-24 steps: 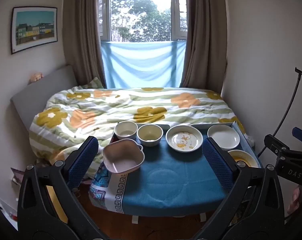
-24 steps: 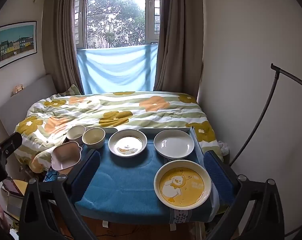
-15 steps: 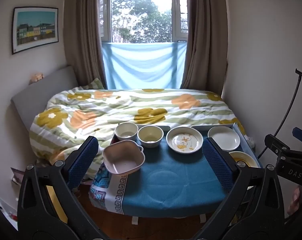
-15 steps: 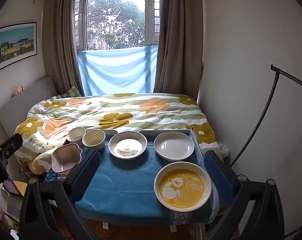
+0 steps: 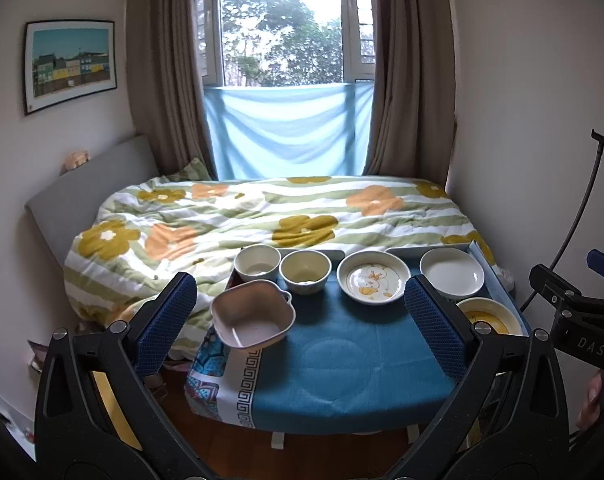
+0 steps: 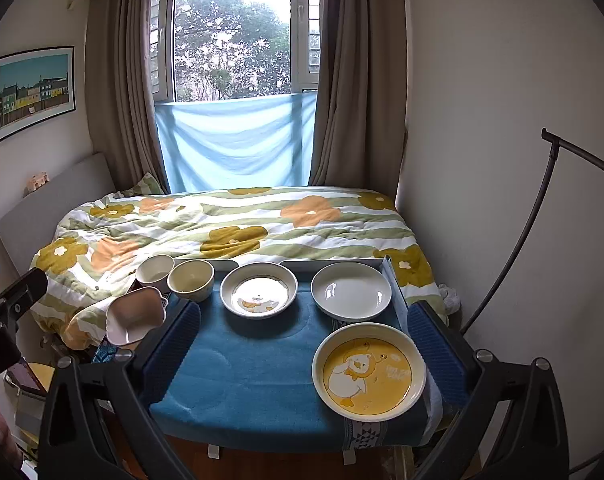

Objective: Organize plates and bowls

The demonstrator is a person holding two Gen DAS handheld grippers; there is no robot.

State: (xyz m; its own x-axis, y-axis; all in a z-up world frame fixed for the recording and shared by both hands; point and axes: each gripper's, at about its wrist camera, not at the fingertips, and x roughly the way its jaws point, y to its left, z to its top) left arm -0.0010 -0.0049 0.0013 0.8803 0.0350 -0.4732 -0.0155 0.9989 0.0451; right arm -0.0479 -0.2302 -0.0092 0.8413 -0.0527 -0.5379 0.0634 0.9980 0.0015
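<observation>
Left tongs (image 5: 299, 320): spread wide, holding nothing, positioned short of the desk (image 5: 354, 364) at its left half. Right tongs (image 6: 304, 346): likewise spread wide and holding nothing, positioned short of the desk at its right half.

The desk carries a blue cloth and stands against the foot of a bed (image 5: 261, 216) with a flowered quilt. Items on the desk:

- Pink square bowl (image 5: 253, 313): front-left corner, overhanging the left edge of the cloth.
- White cup-shaped bowl (image 5: 257, 262): back-left corner, just behind the pink square bowl.
- Cream bowl (image 5: 305, 271): just beside the white cup-shaped bowl, on its right (whether the two touch cannot be determined).
- Duck-print plate (image 5: 373, 276): back row, centre.
- Plain white plate (image 6: 351, 290): back row, right.
- Yellow duck plate (image 6: 369, 371): front-right corner, directly in front of the plain white plate, between the fingers of the right tongs in the right wrist view.

All pieces stand upright and separate; none is stacked.
</observation>
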